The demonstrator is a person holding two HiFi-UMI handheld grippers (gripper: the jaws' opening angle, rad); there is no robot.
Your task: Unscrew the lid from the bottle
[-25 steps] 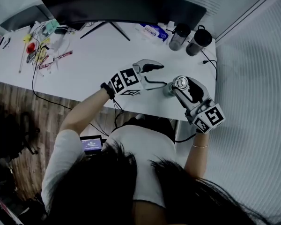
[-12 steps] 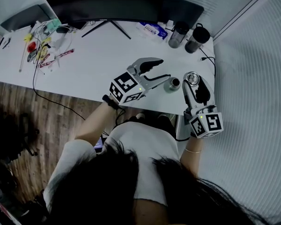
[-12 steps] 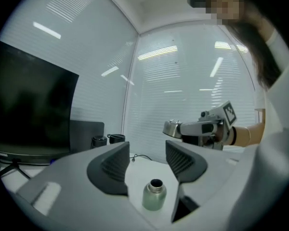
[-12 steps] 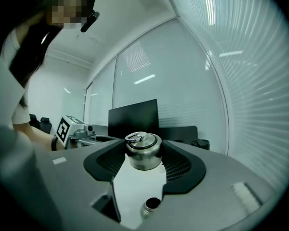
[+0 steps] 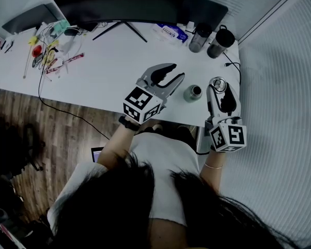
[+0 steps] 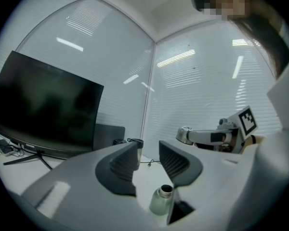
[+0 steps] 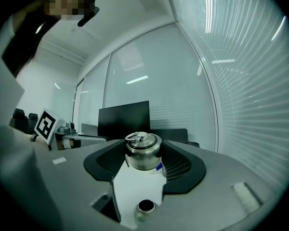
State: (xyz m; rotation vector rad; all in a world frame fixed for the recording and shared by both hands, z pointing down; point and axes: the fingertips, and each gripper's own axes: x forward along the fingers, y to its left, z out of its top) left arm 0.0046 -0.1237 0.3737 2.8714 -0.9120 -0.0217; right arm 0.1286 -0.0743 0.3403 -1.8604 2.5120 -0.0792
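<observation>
The right gripper clamps the lid, which its jaws partly hide. The left gripper is closing on nothing. Between them the bottle stands open-mouthed on the table. Beyond, the frame's top edge cuts off the monitor

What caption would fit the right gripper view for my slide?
Right hand-held gripper holding the removed lid; the open bottle stands apart on the white table.
</observation>
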